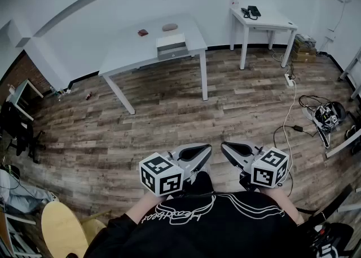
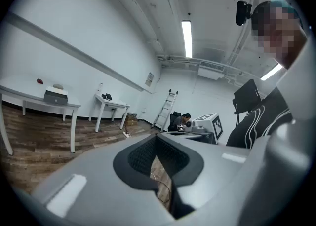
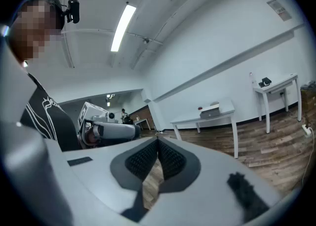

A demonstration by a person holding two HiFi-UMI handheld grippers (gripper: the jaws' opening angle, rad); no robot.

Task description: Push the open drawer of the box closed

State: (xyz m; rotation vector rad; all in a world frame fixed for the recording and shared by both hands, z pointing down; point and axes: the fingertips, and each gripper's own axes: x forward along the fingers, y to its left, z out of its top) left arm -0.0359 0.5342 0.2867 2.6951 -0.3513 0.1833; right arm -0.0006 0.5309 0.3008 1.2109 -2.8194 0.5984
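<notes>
**Both grippers shut and empty, box far off on the table**

The person holds the left gripper (image 1: pixel 204 151) and the right gripper (image 1: pixel 228 150) close in front of the body, side by side and just apart, both pointing roughly level across the wooden floor (image 1: pixel 169 116). In the left gripper view the left gripper's (image 2: pixel 157 137) jaws are pressed together with nothing between them. The right gripper view shows the same of the right gripper (image 3: pixel 158 139): pads meeting, nothing pinched.

The box (image 1: pixel 171 45) stands well apart from both grippers on the long white table (image 1: pixel 130 48), at the table's near edge and toward its right corner. Its grey drawer front (image 1: pixel 172 54) faces the person; from this far, how far the drawer stands out cannot be told. The box also shows small in the left gripper view (image 2: pixel 56 95) and the right gripper view (image 3: pixel 211 111).

Behind the box, toward the table's far edge, lie a small red object (image 1: pixel 142 32) and a brownish oval object (image 1: pixel 169 27).
</notes>
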